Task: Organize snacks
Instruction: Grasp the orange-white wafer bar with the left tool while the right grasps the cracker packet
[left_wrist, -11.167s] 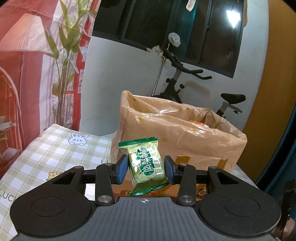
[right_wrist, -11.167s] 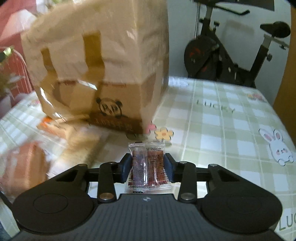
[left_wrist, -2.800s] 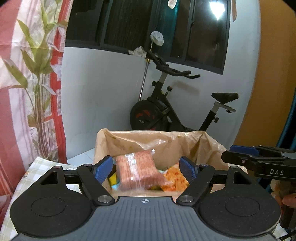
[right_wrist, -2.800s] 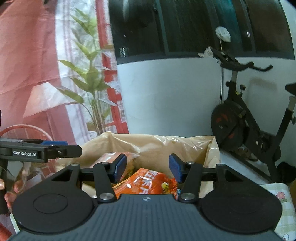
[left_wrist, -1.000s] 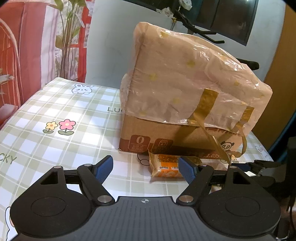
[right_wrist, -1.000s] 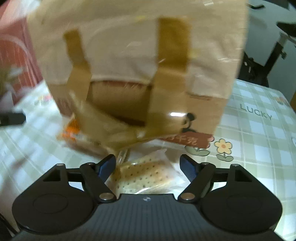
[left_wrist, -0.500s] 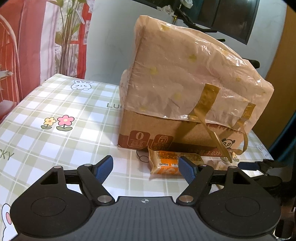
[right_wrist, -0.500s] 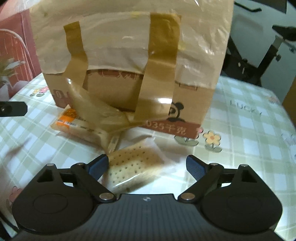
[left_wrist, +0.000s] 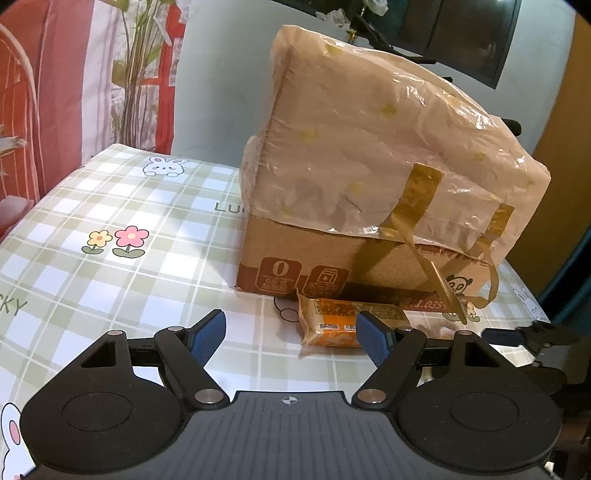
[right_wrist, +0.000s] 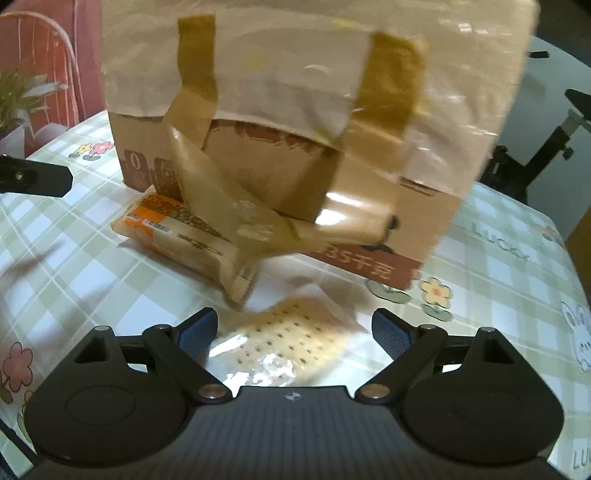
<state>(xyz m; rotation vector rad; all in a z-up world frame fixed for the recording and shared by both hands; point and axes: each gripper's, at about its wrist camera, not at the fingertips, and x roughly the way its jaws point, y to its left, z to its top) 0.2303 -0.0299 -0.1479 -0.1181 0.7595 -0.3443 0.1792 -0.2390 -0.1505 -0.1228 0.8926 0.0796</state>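
A cardboard box lined with a tan plastic bag (left_wrist: 373, 177) stands on the checked tablecloth; it also fills the right wrist view (right_wrist: 295, 122). An orange snack pack (left_wrist: 340, 325) lies flat at the box's foot, also seen in the right wrist view (right_wrist: 170, 232). My left gripper (left_wrist: 291, 338) is open and empty just before it, the pack near its right finger. A clear-wrapped cracker pack (right_wrist: 288, 343) lies between the open fingers of my right gripper (right_wrist: 295, 332), which hovers low over it. The right gripper also shows at the left wrist view's right edge (left_wrist: 517, 336).
The bag's loose brown handles (right_wrist: 229, 225) hang down over the orange pack. The tablecloth (left_wrist: 110, 236) spreads out to the left of the box. A red curtain and plant stand behind on the left. An exercise bike (right_wrist: 554, 140) stands behind on the right.
Both grippers have come closer to the table and the box. The right gripper has moved forward over the cracker pack. Both stay open.
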